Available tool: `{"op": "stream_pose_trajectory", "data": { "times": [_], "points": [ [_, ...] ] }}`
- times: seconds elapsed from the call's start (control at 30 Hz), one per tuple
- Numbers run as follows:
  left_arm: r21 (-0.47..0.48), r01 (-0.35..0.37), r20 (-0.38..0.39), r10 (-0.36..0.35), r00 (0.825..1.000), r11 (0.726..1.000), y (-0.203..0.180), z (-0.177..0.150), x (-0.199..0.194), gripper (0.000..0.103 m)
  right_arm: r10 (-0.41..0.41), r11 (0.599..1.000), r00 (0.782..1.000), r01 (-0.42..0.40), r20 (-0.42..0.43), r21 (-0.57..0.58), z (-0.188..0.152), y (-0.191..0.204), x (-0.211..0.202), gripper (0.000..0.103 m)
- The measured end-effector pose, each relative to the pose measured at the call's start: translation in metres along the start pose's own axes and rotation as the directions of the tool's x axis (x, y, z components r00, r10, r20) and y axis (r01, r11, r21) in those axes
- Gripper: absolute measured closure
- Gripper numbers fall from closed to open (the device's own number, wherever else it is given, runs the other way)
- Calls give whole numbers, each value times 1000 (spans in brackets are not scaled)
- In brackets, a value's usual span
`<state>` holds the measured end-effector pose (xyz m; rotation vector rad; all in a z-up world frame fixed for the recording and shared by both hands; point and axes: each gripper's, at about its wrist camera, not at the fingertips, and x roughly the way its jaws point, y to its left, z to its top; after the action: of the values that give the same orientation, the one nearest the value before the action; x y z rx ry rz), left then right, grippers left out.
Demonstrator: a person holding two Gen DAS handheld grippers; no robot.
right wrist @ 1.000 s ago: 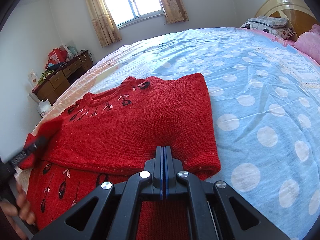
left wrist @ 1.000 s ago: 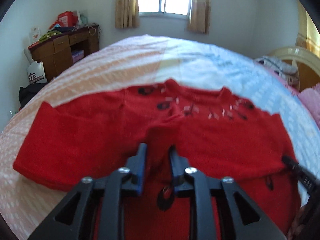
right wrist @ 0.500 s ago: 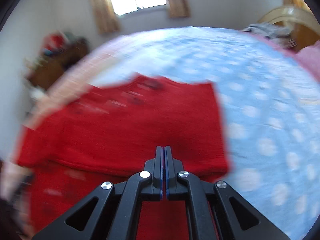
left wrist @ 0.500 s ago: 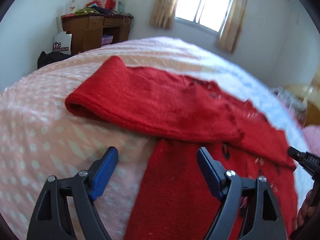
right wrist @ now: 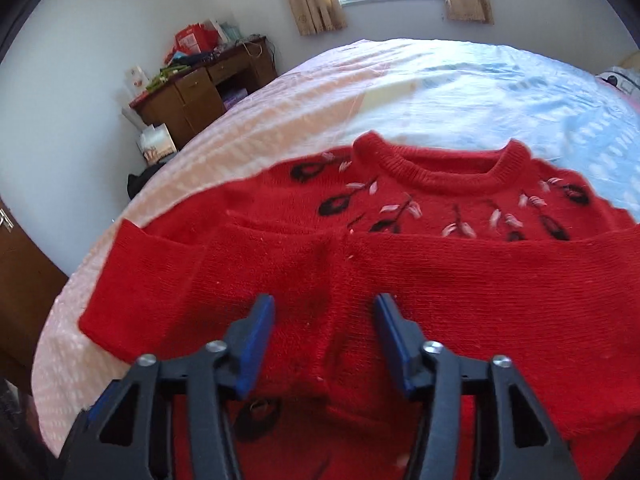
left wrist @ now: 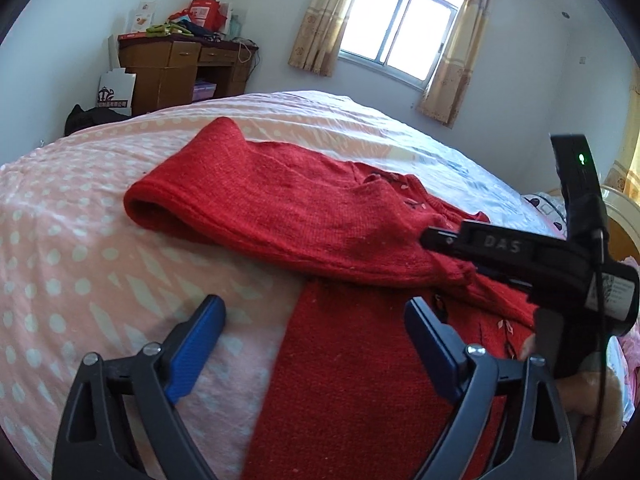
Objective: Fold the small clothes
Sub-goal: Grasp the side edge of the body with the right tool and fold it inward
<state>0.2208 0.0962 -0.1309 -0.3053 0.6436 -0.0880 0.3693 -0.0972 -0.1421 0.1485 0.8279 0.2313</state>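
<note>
- Left gripper (left wrist: 316, 332): fingers spread wide, as half a second ago, over the sweater (left wrist: 304, 216) edge.
- Right gripper (right wrist: 324, 332): previously closed, fingers now parted above the folded sleeves.

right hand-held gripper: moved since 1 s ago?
Yes. The right hand-held gripper, shut at the sweater's right edge by the blue sheet then, now sits open further left over the folded sleeves, facing the neckline.

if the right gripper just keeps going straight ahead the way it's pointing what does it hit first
Most likely the folded sleeves of the red sweater, lying across its chest just ahead of the open right gripper. Nothing else sits between its fingers and that fabric, though depth is hard to judge here.
</note>
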Motion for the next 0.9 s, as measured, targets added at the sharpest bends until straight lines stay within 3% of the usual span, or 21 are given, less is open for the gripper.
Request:
{"op": "stream_pose_trajectory", "data": {
  "times": [0.03, 0.07, 0.17, 0.37, 0.57, 0.77, 0.9],
  "points": [
    [3, 2, 1, -2, 1000, 1000, -1, 0, 0, 7, -2, 1000, 1000, 2, 6, -25, 0, 4, 1, 67],
    [6, 4, 3, -4, 1000, 1000, -1, 0, 1, 6, 0, 999, 1000, 0, -1, -43, 0, 8, 2, 86],
    [13, 4, 3, -4, 1000, 1000, -3, 0, 2, 5, -21, 996, 1000, 21, -3, -91, 2, 14, 1, 94],
    [9, 4, 3, -4, 1000, 1000, -2, 0, 4, 5, 12, 991, 997, -1, 83, -134, 27, 29, -41, 94],
    [11, -5, -3, 5, 1000, 1000, -3, 2, 6, 5, 35, 985, 969, 8, 245, -173, 66, 40, -111, 94],
    [10, -12, -8, 12, 1000, 1000, -3, 5, 9, 5, -41, 970, 918, 131, 394, -205, 76, 25, -174, 94],
    [15, -21, -11, 21, 1000, 1000, -3, 4, 9, 5, -132, 961, 894, 220, 429, -165, 72, -11, -199, 94]
  ]
}}
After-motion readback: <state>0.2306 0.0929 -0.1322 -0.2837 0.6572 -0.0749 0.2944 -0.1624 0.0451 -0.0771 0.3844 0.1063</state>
